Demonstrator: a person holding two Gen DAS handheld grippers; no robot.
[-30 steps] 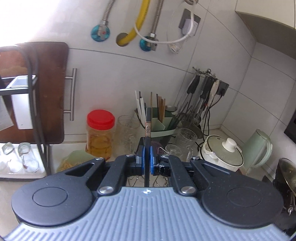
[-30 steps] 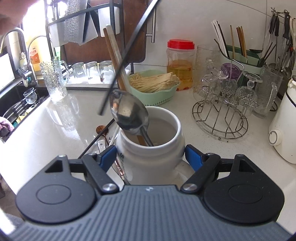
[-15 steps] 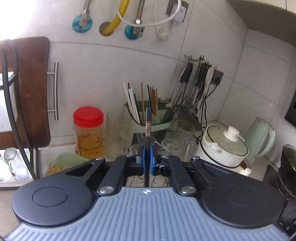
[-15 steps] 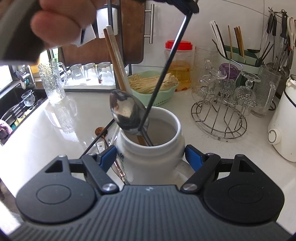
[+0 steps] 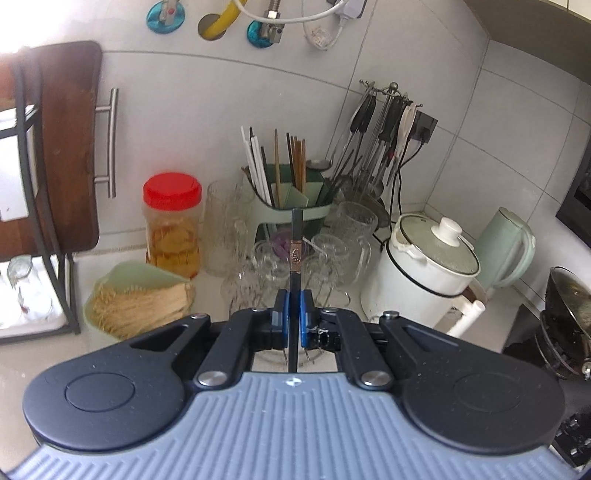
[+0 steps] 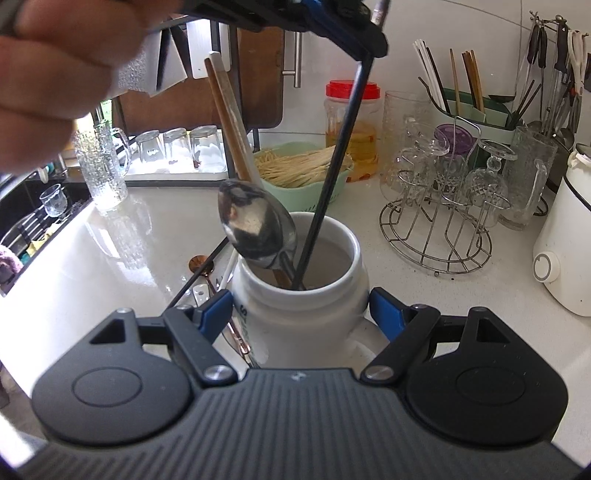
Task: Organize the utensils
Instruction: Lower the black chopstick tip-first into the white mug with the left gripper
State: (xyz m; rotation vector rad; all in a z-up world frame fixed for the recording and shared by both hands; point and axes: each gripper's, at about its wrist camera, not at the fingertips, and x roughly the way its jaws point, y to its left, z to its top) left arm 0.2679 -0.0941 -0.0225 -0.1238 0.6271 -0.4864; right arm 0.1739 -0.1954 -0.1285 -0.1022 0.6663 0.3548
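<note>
My left gripper (image 5: pixel 292 314) is shut on a black chopstick (image 5: pixel 295 258) with a patterned metal band. In the right wrist view the same chopstick (image 6: pixel 332 173) slants down from the left gripper (image 6: pixel 347 29) at the top, its tip inside a white ceramic jar (image 6: pixel 303 314). The jar holds a steel spoon (image 6: pixel 255 225) and wooden utensils (image 6: pixel 229 122). My right gripper (image 6: pixel 301 306) has its blue pads on either side of the jar's body and holds it. More utensils (image 6: pixel 207 280) lie on the counter left of the jar.
A green bowl of sticks (image 6: pixel 303 166), a red-lidded jar (image 6: pixel 352 125), a wire glass rack (image 6: pixel 443 206), a green chopstick caddy (image 5: pixel 291 195), a white cooker (image 5: pixel 424 273) and a kettle (image 5: pixel 506 247) stand along the back. The sink (image 6: pixel 33 225) lies left.
The left gripper has lowered and swung the chopstick more upright, and its tip has gone into the jar. The right gripper and the jar have stayed still.
</note>
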